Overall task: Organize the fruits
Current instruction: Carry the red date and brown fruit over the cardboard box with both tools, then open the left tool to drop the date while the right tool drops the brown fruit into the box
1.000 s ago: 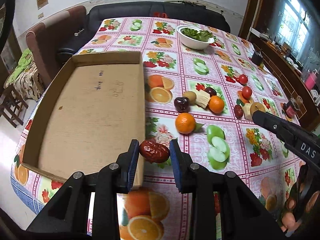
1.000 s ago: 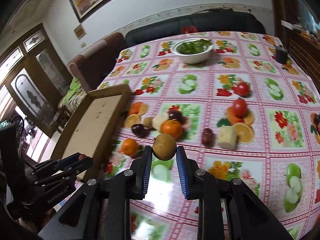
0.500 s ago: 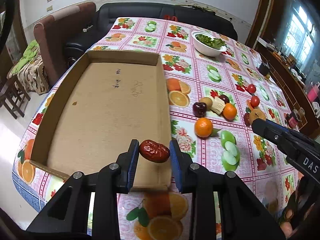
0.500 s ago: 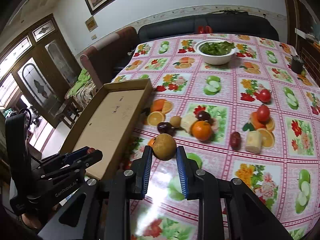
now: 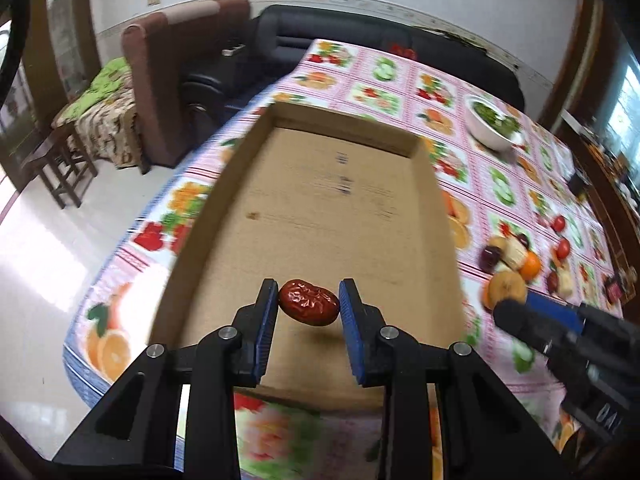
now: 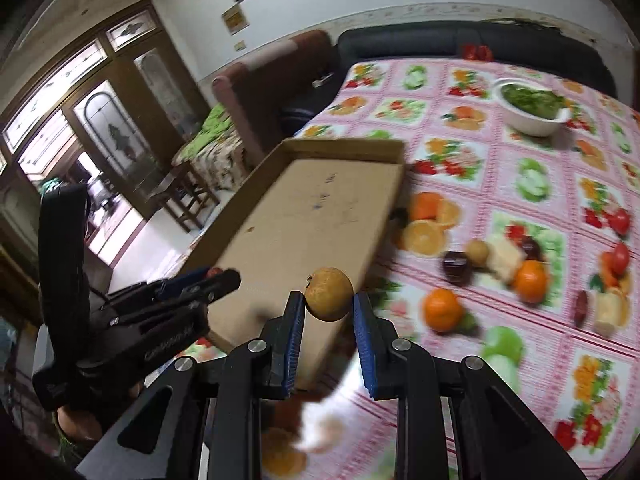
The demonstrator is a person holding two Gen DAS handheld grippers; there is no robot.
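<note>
My left gripper (image 5: 309, 307) is shut on a wrinkled red date (image 5: 309, 307) and hangs over the near end of the shallow cardboard box (image 5: 320, 208). My right gripper (image 6: 328, 300) is shut on a yellow-brown round fruit (image 6: 329, 294) and hovers at the box's (image 6: 304, 220) near right corner. In the right wrist view the left gripper (image 6: 216, 278) shows at the left, over the box. Several loose fruits lie on the tablecloth right of the box: oranges (image 6: 442, 308), a dark plum (image 6: 456, 266), red tomatoes (image 6: 620, 258) and pale pieces (image 6: 506, 254).
The table has a pink fruit-print cloth (image 6: 520, 168). A white bowl of greens (image 6: 530, 106) stands at the far side. A black sofa (image 5: 280, 48) and a brown armchair (image 5: 176, 80) stand beyond the table. The table's left edge drops to a tiled floor (image 5: 48, 264).
Both grippers have moved left with their fruits. The date now hangs over the box floor instead of the cloth, and the round fruit has reached the box's near corner.
</note>
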